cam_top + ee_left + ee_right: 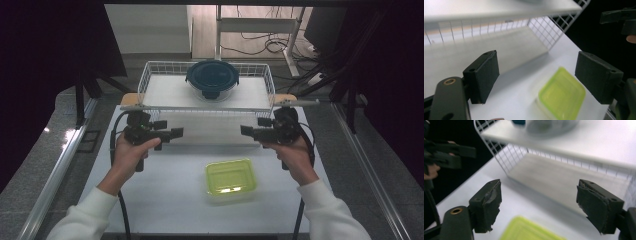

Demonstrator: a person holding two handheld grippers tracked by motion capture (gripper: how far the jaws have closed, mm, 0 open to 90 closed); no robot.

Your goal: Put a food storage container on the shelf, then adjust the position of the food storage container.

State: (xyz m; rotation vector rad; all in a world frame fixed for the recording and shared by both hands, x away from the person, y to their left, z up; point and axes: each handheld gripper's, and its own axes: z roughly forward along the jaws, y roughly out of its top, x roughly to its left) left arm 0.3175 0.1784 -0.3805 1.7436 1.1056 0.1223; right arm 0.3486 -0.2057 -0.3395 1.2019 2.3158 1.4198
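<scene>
Table [165, 200]: white, with a wire shelf [150, 75] at the far edge bearing a dark-lidded glass bowl [212, 79]. Green-lidded container [231, 179]: near centre, untouched. Left gripper [176, 133], right gripper [246, 131]: jaws apart, empty, above it. Advice: descend level, straddle opposite rims evenly.

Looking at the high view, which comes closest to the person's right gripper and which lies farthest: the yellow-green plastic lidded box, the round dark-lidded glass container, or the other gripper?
From the right gripper:
1. Yellow-green plastic lidded box, on the white table just below it in the picture, toward the person.
2. Round dark-lidded glass container, on the white wire shelf, beyond it.
3. Left gripper, across the table to the left.
The last two are nearly too close to call.
</scene>
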